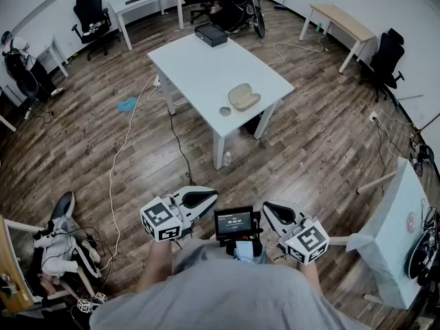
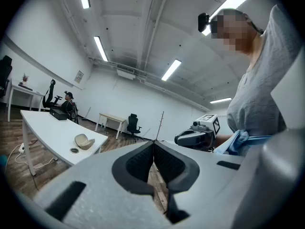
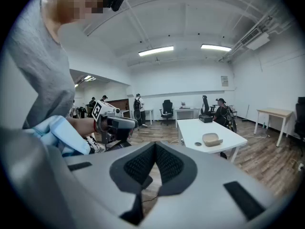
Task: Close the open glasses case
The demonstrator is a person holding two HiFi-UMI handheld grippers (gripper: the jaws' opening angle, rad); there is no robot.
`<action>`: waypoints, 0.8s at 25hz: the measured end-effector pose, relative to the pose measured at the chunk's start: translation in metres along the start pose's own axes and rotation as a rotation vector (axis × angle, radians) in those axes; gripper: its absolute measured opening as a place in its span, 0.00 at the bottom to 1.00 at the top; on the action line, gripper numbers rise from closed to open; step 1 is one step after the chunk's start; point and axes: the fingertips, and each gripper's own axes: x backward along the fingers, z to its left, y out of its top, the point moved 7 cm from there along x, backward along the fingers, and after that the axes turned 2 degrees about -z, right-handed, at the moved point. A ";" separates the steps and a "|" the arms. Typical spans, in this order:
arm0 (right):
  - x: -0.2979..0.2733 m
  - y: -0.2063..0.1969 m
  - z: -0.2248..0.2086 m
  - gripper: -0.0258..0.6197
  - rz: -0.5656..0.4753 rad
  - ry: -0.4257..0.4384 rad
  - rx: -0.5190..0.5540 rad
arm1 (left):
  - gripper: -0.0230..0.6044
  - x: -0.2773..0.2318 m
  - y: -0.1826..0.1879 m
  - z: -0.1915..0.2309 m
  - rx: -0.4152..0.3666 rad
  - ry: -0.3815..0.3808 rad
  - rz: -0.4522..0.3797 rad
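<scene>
A beige glasses case (image 1: 244, 96) lies open near the right front corner of a white table (image 1: 199, 64), several steps ahead of me. It also shows small in the left gripper view (image 2: 85, 141) and in the right gripper view (image 3: 211, 139). Both grippers are held close to my body, far from the table. My left gripper (image 1: 212, 194) has its jaws shut tip to tip on nothing (image 2: 153, 142). The right gripper (image 1: 268, 206) is likewise shut and empty (image 3: 155, 144). Each gripper sees the other across my chest.
A small round item (image 1: 225, 111) sits beside the case and a black box (image 1: 211, 34) at the table's far end. A bottle (image 1: 227, 159) stands under the table. Cables (image 1: 124, 150) cross the wooden floor. Office chairs, other desks and a seated person (image 1: 234, 2) ring the room.
</scene>
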 end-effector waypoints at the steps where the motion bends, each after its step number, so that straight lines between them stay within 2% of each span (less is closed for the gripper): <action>1: 0.000 -0.001 0.000 0.09 0.004 -0.002 -0.004 | 0.07 0.000 -0.001 0.000 0.003 -0.003 0.004; 20: -0.015 -0.001 -0.006 0.09 0.003 -0.013 -0.022 | 0.07 -0.002 -0.002 0.014 0.021 -0.029 0.015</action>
